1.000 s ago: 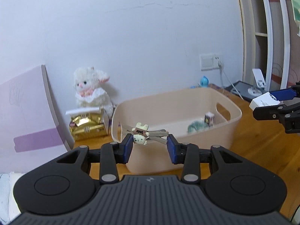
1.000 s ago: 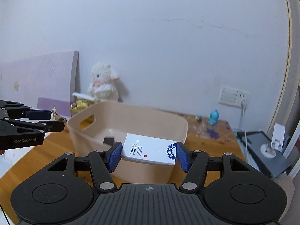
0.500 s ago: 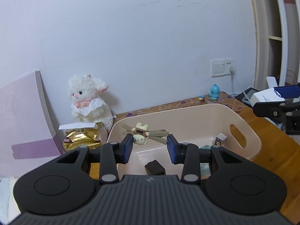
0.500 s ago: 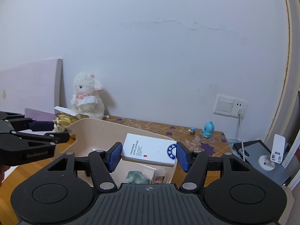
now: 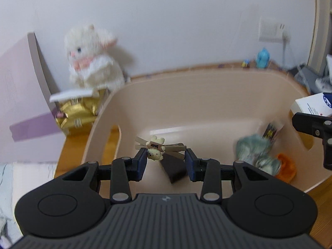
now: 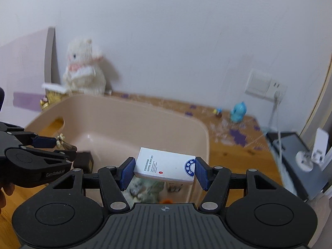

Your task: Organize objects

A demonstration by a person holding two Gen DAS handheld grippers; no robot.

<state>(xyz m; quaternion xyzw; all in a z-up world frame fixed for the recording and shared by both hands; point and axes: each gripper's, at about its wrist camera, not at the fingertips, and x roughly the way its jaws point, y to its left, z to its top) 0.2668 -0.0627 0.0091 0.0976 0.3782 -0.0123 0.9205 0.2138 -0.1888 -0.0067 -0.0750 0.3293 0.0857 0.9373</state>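
Note:
My left gripper (image 5: 165, 159) is shut on a bundle of small wooden clips with a cream figure (image 5: 157, 146) and holds it above the inside of the beige bin (image 5: 186, 87). My right gripper (image 6: 164, 168) is shut on a white box with a blue seal (image 6: 164, 166), above the bin (image 6: 132, 108) near its right end. On the bin floor lie a dark brown block (image 5: 173, 167), a grey-green cloth (image 5: 256, 151), a small printed carton (image 5: 272, 129) and an orange thing (image 5: 286, 167). The left gripper also shows in the right wrist view (image 6: 60, 143).
A white plush lamb (image 5: 91, 58) and a gold packet (image 5: 76, 112) stand behind the bin's left end, beside a pink board (image 5: 18, 95). A blue figurine (image 6: 238, 112), a wall socket (image 6: 265, 85) with cable and a grey device (image 6: 294, 155) are on the wooden table to the right.
Both grippers have moved forward and tilted down over the bin, so its floor and contents now show. Each still holds its object.

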